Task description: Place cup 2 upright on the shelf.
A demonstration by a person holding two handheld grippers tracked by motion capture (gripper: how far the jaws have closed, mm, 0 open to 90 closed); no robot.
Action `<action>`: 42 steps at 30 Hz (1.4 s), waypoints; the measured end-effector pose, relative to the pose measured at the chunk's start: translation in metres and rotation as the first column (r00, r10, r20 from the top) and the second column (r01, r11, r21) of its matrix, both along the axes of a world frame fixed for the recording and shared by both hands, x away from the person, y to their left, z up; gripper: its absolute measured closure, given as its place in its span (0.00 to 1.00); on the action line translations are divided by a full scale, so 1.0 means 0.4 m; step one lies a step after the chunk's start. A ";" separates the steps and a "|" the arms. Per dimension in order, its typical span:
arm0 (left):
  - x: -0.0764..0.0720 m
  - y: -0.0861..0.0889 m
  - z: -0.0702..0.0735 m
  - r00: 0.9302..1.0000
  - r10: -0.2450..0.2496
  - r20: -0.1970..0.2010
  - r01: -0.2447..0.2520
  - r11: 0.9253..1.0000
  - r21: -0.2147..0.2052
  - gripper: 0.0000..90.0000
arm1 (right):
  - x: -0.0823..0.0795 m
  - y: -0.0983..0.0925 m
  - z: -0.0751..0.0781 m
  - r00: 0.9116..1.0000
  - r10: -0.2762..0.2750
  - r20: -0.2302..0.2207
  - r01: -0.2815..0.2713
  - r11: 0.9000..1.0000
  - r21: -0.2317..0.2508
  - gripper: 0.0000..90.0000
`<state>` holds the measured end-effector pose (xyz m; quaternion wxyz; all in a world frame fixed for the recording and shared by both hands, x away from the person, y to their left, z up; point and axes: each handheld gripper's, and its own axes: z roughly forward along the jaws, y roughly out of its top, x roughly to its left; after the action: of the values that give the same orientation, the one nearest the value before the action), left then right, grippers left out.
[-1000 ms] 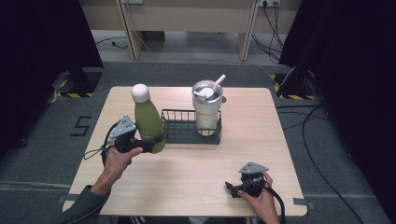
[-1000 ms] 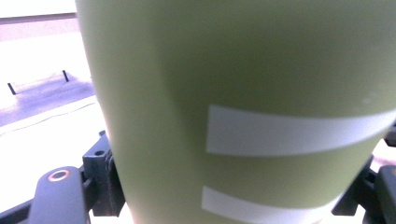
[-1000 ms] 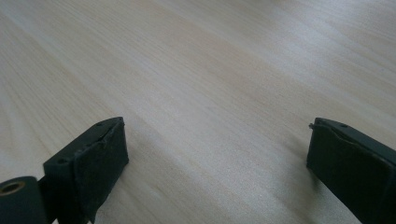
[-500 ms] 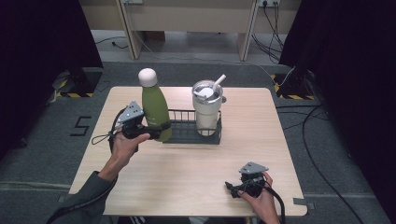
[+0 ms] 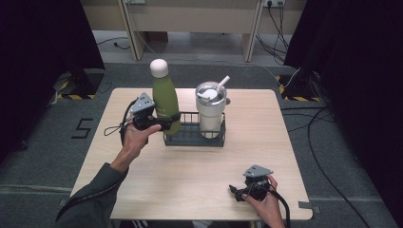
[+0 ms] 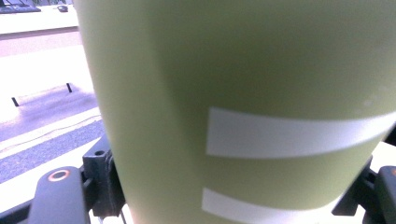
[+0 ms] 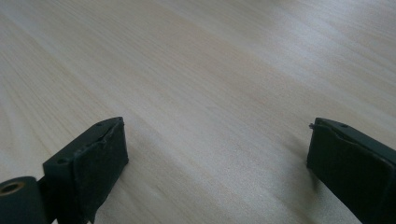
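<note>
Green bottle [image 5: 164,97] clamped in left gripper [image 5: 164,124] over the wire rack's [image 5: 194,139] left end (base hidden behind jaws), tumbler [image 5: 210,110] in rack, right gripper [image 5: 239,193] wide open, empty, low over table [image 5: 190,175].

left hand-held gripper [image 5: 164,124] clamped on green bottle [image 5: 165,97], upright at left end of black wire rack [image 5: 195,137] | tumbler with straw [image 5: 211,107] standing in rack | right hand-held gripper [image 5: 237,192] resting low on worktop [image 5: 190,185], near front edge

Left gripper [image 5: 164,124] clamped; right gripper [image 7: 217,163] agape, low.
</note>
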<state>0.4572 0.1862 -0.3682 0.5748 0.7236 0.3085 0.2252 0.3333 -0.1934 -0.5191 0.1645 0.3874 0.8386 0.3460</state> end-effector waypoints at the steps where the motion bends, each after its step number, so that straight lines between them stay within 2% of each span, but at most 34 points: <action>1: 0.004 -0.002 0.000 1.000 0.000 0.000 0.000 1.000 0.001 0.23 | 0.000 0.000 0.000 1.000 0.000 0.000 0.000 1.000 0.000 0.06; 12: 0.056 -0.030 -0.017 1.000 0.019 -0.006 -0.019 1.000 0.010 0.23 | 0.000 0.000 0.000 1.000 0.000 -0.001 0.000 1.000 -0.001 0.06; 19: 0.081 -0.034 -0.038 0.999 0.035 -0.022 -0.035 0.999 0.004 0.23 | 0.000 0.000 0.000 1.000 0.000 -0.001 0.000 1.000 -0.001 0.06; 23: 0.097 -0.032 -0.046 0.999 0.050 -0.009 -0.050 0.999 0.016 0.23 | 0.000 0.000 0.000 1.000 0.000 -0.001 0.000 1.000 -0.001 0.06; 25: 0.106 -0.035 -0.049 0.998 0.054 -0.016 -0.054 0.998 0.015 0.23 | 0.000 0.000 0.000 1.000 0.000 -0.001 0.000 1.000 -0.001 0.06; 32: 0.114 -0.048 -0.056 0.999 0.046 -0.014 -0.046 0.999 0.018 0.23 | 0.000 0.000 0.000 1.000 0.000 -0.001 0.000 1.000 -0.001 0.06; 36: 0.119 -0.052 -0.063 0.999 0.043 -0.017 -0.043 0.999 0.004 0.23 | 0.000 0.000 0.000 1.000 0.000 -0.001 0.000 1.000 -0.001 0.06; 42: 0.123 -0.062 -0.077 0.999 0.044 -0.027 -0.043 0.999 0.014 0.23 | 0.000 0.000 0.000 1.000 0.000 -0.001 0.000 1.000 -0.001 0.06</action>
<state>0.5063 0.1616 -0.3988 0.5607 0.7235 0.3305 0.2299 0.3333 -0.1934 -0.5190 0.1641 0.3875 0.8389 0.3452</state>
